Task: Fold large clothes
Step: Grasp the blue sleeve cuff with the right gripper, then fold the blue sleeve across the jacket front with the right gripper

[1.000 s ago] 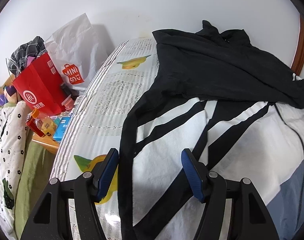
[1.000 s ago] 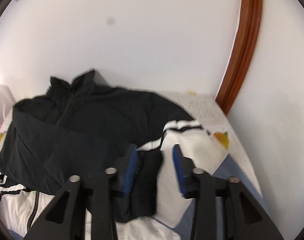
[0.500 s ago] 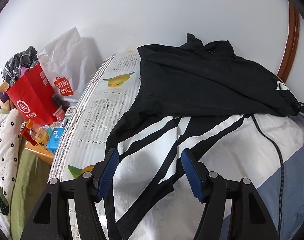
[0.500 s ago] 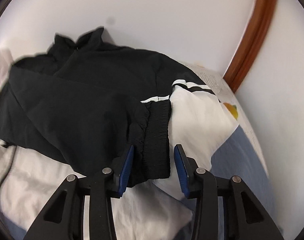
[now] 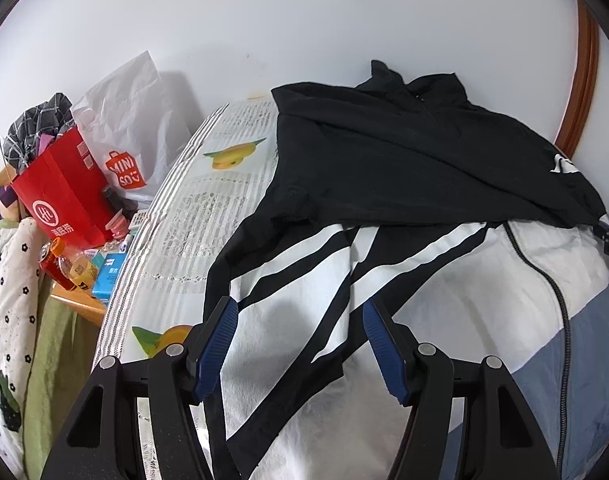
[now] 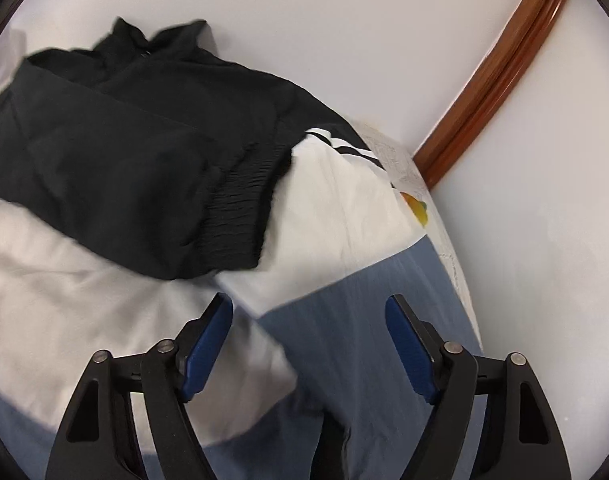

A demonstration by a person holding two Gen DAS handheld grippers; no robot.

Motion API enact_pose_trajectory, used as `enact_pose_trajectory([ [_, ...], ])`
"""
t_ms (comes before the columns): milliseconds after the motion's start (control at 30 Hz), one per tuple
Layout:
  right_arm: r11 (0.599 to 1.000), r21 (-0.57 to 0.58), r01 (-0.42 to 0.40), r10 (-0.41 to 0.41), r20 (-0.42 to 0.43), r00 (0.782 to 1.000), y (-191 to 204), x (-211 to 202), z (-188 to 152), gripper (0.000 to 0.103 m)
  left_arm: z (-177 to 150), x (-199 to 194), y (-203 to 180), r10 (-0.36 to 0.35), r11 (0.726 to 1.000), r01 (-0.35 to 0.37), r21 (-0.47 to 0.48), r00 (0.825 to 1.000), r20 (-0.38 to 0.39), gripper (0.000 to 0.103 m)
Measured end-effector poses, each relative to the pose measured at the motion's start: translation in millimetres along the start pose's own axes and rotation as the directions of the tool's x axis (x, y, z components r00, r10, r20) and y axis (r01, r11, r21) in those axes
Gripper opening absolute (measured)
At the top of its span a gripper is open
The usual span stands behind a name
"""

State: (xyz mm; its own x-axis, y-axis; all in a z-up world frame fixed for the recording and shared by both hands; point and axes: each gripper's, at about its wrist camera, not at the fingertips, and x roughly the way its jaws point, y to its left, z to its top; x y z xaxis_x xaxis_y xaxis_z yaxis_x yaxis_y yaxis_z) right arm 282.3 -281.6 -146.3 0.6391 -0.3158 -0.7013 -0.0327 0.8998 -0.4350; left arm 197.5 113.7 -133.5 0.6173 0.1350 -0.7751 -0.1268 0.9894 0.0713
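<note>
1. The large black, white and grey-blue zip-front track jacket (image 5: 384,208) lies spread on the bed, its collar towards the white wall (image 5: 304,20). Both black sleeves are folded across the chest.
2. The ribbed black cuff (image 6: 240,212) of the sleeve on the right rests on the white panel, just ahead of the right claw (image 6: 308,344).
3. The right claw has just been opening: its blue pads stand wide apart with nothing between them, over the grey-blue hem panel.
4. The left claw (image 5: 300,344) is also open and empty, poised over the black-and-white striped side of the jacket.
5. As I judge it, the sleeve fold is laid and the next fold is the hem up towards the collar. To do it well, each claw should pinch a hem corner, through both layers, and the two should lift together so the sleeves stay put.
6. The patterned bed sheet (image 5: 208,216) with fruit prints lies under the jacket; beside the bed stand a red paper bag (image 5: 64,196) and a white plastic shopping bag (image 5: 132,128).
7. The hem edge itself is cut off below both views. The right view is blurred, so whether the cuff lies flat is unclear.
</note>
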Motion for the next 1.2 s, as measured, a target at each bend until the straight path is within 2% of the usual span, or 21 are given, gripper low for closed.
enact_pose_trajectory([
  [100, 1.0, 0.01, -0.013, 0.012, 0.027, 1.0, 0.3, 7.0, 9.0, 0.075, 1.0, 3.5, 0.0, 0.014, 1.0, -0.014, -0.003, 1.0, -0.005, 0.063],
  [167, 1.0, 0.008, -0.017, 0.017, 0.025, 1.0, 2.6, 17.0, 15.8, 0.054, 1.1, 5.5, 0.3, 0.021, 1.0, -0.021, -0.008, 1.0, -0.01, 0.063],
  [200, 0.999, 0.03, -0.031, 0.031, 0.007, 1.0, -0.7, 24.9, 19.2, 0.025, 0.8, 6.2, 0.6, 0.022, 1.0, -0.022, -0.012, 1.0, -0.013, 0.063],
  [233, 0.996, 0.076, -0.041, 0.042, -0.01, 0.999, -8.4, 31.4, 20.9, 0.014, 0.4, 6.8, 0.8, 0.021, 1.0, -0.021, -0.015, 1.0, -0.016, 0.063],
  [300, 0.964, 0.227, -0.142, 0.141, 0.022, 0.99, -36.1, 34.9, 19.6, 0.014, -0.3, 7.4, 2.6, 0.023, 1.0, -0.024, -0.019, 1.0, -0.021, 0.063],
  [367, 0.916, 0.352, -0.19, 0.182, 0.057, 0.982, -61.2, 33.1, 13.9, 0.013, -1.4, 6.9, 4.1, 0.028, 0.999, -0.028, -0.021, 0.999, -0.022, 0.063],
  [433, 0.884, 0.43, -0.184, 0.167, 0.078, 0.983, -80.8, 31.1, 7.2, 0.015, -1.9, 6.8, 5.0, 0.029, 0.999, -0.029, -0.019, 0.999, -0.024, 0.063],
  [500, 0.868, 0.45, -0.209, 0.198, 0.073, 0.978, -89.6, 31.1, 3.6, 0.018, -1.9, 6.3, 5.2, 0.03, 0.999, -0.031, -0.015, 0.999, -0.024, 0.063],
  [567, 0.877, 0.438, -0.196, 0.185, 0.07, 0.98, -88.8, 25.2, 3.3, 0.023, -1.7, 6.5, 5.2, 0.027, 0.999, -0.027, -0.019, 0.999, -0.022, 0.063],
  [667, 0.914, 0.372, -0.164, 0.141, 0.09, 0.986, -75.2, 1.6, 7.1, 0.034, -0.5, 3.4, 3.8, 0.015, 1.0, -0.015, -0.022, 1.0, -0.015, 0.063],
  [733, 0.921, 0.351, -0.171, 0.136, 0.121, 0.983, -74.3, -15.4, 4.3, 0.041, 0.5, -1.4, 1.9, 0.006, 1.0, -0.006, -0.017, 1.0, -0.006, 0.063],
  [800, 0.922, 0.348, -0.172, 0.134, 0.131, 0.982, -76.6, -32.5, -5.0, 0.055, 0.9, -6.3, 0.2, -0.002, 1.0, 0.002, -0.012, 1.0, 0.005, 0.063],
  [833, 0.921, 0.352, -0.164, 0.124, 0.133, 0.983, -82.1, -41.6, -14.6, 0.059, 0.9, -9.2, -0.5, -0.009, 1.0, 0.009, -0.012, 1.0, 0.011, 0.063],
  [933, 0.921, 0.374, -0.11, 0.072, 0.112, 0.991, -97.8, -56.8, -41.5, 0.062, 0.2, -17.7, -2.8, -0.026, 1.0, 0.027, -0.013, 0.999, 0.03, 0.063],
  [1033, 0.922, 0.384, -0.047, 0.03, 0.05, 0.998, -119.0, -69.2, -81.3, 0.068, -1.2, -24.0, -4.7, -0.042, 0.999, 0.043, -0.01, 0.998, 0.044, 0.063],
  [1200, 0.896, 0.444, 0.012, 0.008, -0.042, 0.999, -156.8, -81.7, -146.2, 0.073, -4.9, -30.9, -11.0, -0.074, 0.997, 0.074, 0.0, 0.996, 0.049, 0.063],
])
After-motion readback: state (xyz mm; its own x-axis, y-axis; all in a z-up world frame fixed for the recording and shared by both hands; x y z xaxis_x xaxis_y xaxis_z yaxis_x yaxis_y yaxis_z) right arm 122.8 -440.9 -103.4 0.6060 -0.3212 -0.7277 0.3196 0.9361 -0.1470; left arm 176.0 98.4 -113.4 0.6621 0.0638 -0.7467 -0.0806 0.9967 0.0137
